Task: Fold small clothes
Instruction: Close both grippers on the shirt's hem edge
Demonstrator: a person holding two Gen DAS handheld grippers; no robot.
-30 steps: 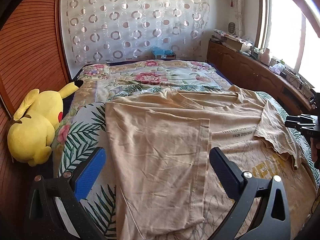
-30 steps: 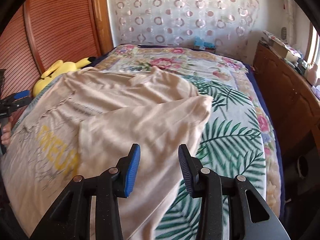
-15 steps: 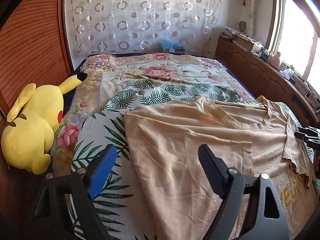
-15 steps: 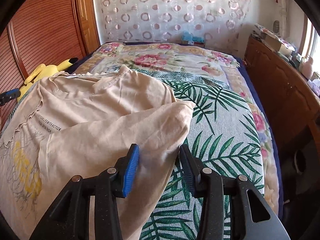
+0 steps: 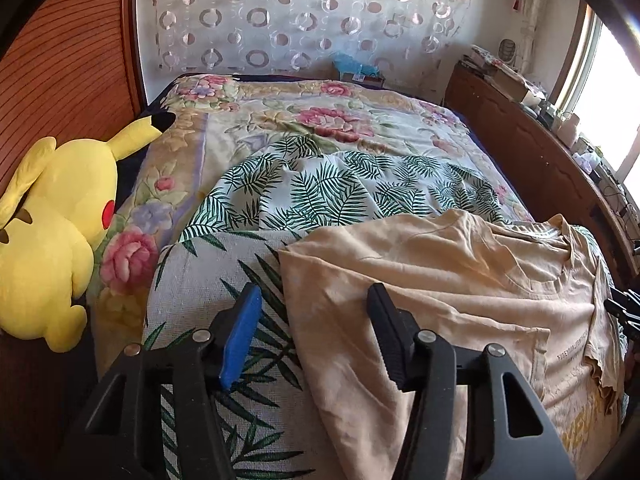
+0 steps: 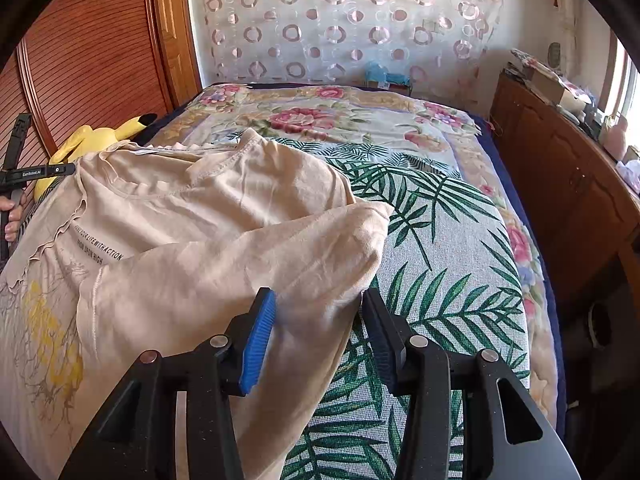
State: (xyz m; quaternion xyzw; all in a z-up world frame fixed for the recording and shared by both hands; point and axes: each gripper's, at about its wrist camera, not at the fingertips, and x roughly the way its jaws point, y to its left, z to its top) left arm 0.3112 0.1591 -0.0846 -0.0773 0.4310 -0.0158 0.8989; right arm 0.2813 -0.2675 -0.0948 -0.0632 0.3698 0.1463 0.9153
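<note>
From the left wrist, a bed covered by a green palm-leaf and pink-flower bedspread (image 5: 320,196) fills the room between a reddish slatted wooden wall (image 5: 68,60) and a brown wooden sideboard (image 5: 532,160) under a bright window. A sheer curtain with ring patterns (image 5: 304,20) hangs behind the bed. The beige cotton T-shirt with dark lettering (image 5: 460,292) lies flat on the near right part of the bed. The left hand-held gripper (image 5: 314,340) is closing, its jaws half apart with the shirt's left edge between them, no pad pressing on the cloth. A yellow plush toy with a red cheek (image 5: 52,240) lies by the wall, fully seen only here. The other tool's black tip shows at the right edge.

From the right wrist, the T-shirt (image 6: 208,216) covers the left half of the bedspread (image 6: 440,240), its yellow print and neckline visible. The right hand-held gripper (image 6: 318,336) is half open, jaws straddling the shirt's folded-over sleeve, not pinching it. The toy (image 6: 100,136) is mostly hidden behind the shirt. A person's hand (image 6: 14,216) holds the left tool at the left edge.
</note>
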